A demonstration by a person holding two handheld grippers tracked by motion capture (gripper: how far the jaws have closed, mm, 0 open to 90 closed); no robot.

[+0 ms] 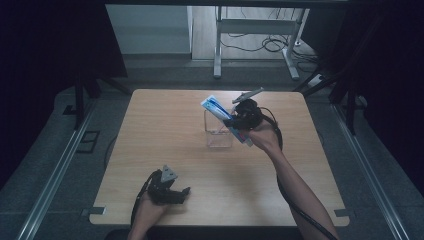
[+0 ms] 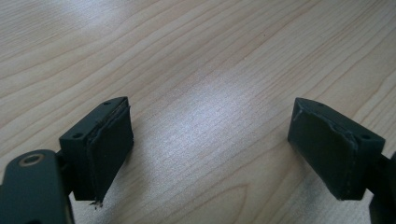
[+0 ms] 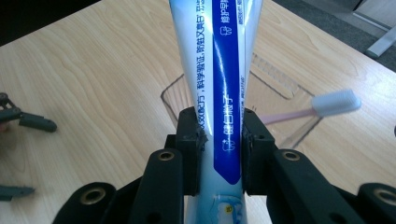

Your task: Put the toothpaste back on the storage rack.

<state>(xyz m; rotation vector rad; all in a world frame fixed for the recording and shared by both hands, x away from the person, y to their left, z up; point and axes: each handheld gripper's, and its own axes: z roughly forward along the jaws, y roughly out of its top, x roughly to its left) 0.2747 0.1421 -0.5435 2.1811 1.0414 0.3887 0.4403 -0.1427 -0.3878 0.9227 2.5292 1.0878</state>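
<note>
While the toothpaste tube [image 3: 219, 93] is clamped between the pads of the right tongs [image 3: 219, 140], it is held slanted above the clear square cup [image 1: 218, 131] near the middle of the surface [image 1: 165, 145]. The jaws are closed tight on the tube's flat body, and the tube's upper end is seen projecting up and to the left of the hand in the high view [image 1: 216, 107]. A pink-handled toothbrush [image 3: 334, 103] is already leaned in the cup, its white head standing out over one rim.

The left tongs [image 1: 172, 192] are rested near the front edge of the surface, well apart from the cup; their jaws are spread wide with nothing between them.

Several risks can be judged from here. The cup is light and unheld, so it could be pushed or tipped if the tube's lower end is brought against a wall instead of through the opening. The toothbrush could be knocked out if the tube is lowered onto it. Because the tube is soft and slick, it could be squeezed out of line or slipped in the grip if it is angled steeply.
</note>
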